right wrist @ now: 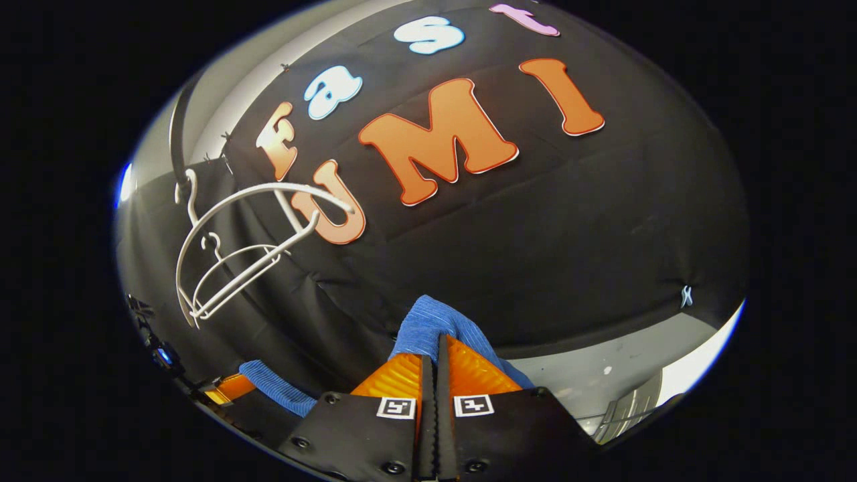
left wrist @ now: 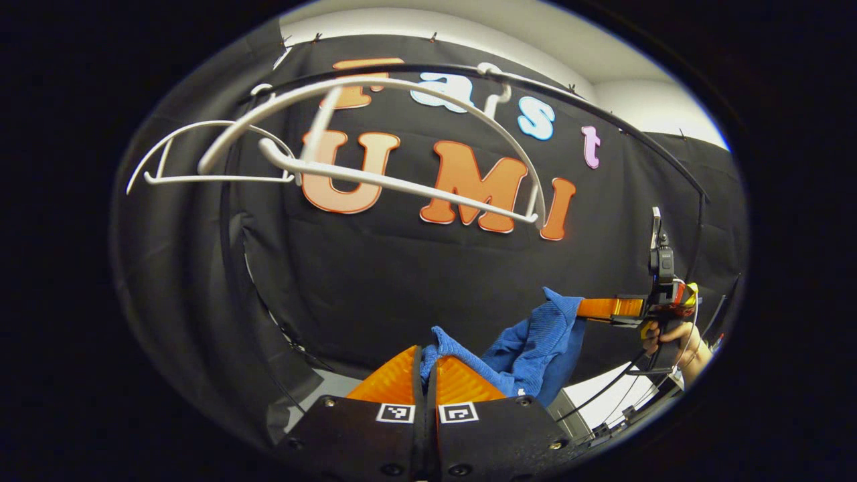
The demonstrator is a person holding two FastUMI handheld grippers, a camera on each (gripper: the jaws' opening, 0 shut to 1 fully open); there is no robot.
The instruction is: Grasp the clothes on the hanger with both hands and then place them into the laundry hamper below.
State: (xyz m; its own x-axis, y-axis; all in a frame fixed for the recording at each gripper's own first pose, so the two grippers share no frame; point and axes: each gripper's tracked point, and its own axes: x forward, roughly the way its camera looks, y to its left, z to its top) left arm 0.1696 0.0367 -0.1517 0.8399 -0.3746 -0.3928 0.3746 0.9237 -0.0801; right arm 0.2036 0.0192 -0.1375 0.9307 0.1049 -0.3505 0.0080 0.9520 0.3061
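Both claws, the left claw [left wrist: 426, 365] and the right claw [right wrist: 432, 358], are clenching the blue garment [left wrist: 529, 348] clear below the bare white hangers [left wrist: 375, 174], so lowering it into the hamper looks next.

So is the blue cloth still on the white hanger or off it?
Off. The blue cloth hangs between both hand-held grippers, below the bare white hangers.

My left gripper view rides just behind the left claw [left wrist: 426, 365], tilted up at the booth wall [left wrist: 402, 281], with the white hangers [left wrist: 375, 174] close overhead and the right claw [left wrist: 586, 308] off to its right. My right gripper view looks up along the right claw [right wrist: 432, 358] too; both share the hangers [right wrist: 227, 261], wall [right wrist: 569, 234] and blue cloth [right wrist: 428, 321].
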